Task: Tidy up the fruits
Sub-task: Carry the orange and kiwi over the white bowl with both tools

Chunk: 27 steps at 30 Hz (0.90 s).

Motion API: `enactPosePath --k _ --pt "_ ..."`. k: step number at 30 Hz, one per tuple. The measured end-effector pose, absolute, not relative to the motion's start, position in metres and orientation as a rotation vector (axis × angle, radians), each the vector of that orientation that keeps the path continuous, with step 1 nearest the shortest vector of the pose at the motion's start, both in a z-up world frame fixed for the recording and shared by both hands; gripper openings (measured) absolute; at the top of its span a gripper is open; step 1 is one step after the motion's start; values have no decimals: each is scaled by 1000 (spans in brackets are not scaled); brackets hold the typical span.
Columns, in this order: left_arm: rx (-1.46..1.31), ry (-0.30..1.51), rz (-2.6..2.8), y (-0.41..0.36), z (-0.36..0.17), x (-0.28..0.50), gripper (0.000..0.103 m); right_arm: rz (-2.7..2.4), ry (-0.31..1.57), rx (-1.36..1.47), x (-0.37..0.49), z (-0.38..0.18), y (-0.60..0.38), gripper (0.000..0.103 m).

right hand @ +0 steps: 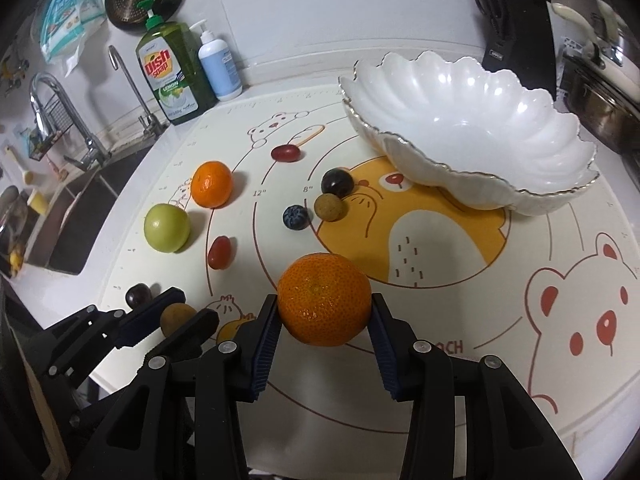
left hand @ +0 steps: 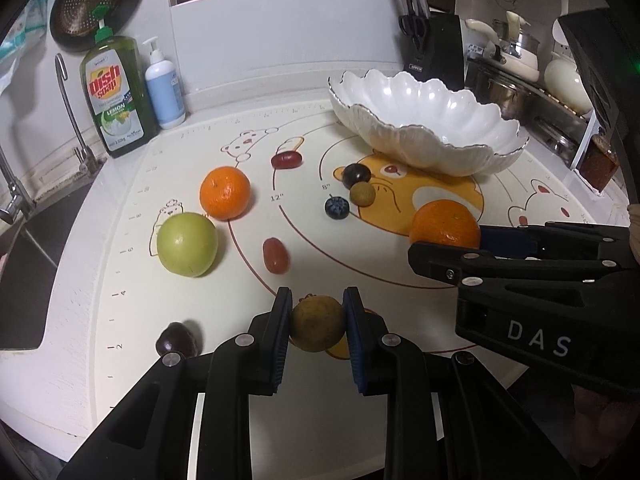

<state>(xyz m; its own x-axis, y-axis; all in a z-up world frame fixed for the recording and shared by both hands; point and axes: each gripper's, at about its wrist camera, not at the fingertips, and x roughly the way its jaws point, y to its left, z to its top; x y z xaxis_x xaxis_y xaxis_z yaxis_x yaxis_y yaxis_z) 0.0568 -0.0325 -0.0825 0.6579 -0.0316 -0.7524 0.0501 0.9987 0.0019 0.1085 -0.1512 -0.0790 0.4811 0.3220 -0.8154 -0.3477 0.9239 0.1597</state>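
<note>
Both tools are loaded at once, which suits a job of gathering scattered fruit into one dish. The left tool (left hand: 317, 322) is closed on a small brownish-yellow round fruit (left hand: 318, 323), its two pads pressing the fruit's sides near the table's near edge; the narrow gap fits so small a thing. The right tool (right hand: 325, 322) is spread much wider and grips a large orange (right hand: 324, 304) across its widest part, seemingly so the round skin cannot slip forward out of the pads. Whether either fruit is lifted off the mat (right hand: 440, 272) or resting on it, I cannot tell. The white scalloped bowl (right hand: 468, 128) stands empty toward the table's far right corner, tilted with its open side facing the tools, so it is the likely place for the fruit. The rest lies loose on the mat: a green apple (left hand: 187, 244) and a second orange (left hand: 225, 192) toward the left edge, two red grape-like fruits (left hand: 275, 255) and (left hand: 285, 159), a blueberry (left hand: 337, 207), a second brownish round fruit (left hand: 362, 193) touching a dark grape (left hand: 355, 175) just in front of the bowl, and another dark fruit (left hand: 176, 338) by the near left corner. Dish soap (left hand: 114, 96) stands at the far left, by the sink.
</note>
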Motion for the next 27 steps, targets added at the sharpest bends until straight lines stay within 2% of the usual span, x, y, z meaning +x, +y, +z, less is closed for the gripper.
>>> enactPosePath --k 27 --pt "45 767 -153 -64 -24 98 26 247 851 31 115 -23 -200 45"
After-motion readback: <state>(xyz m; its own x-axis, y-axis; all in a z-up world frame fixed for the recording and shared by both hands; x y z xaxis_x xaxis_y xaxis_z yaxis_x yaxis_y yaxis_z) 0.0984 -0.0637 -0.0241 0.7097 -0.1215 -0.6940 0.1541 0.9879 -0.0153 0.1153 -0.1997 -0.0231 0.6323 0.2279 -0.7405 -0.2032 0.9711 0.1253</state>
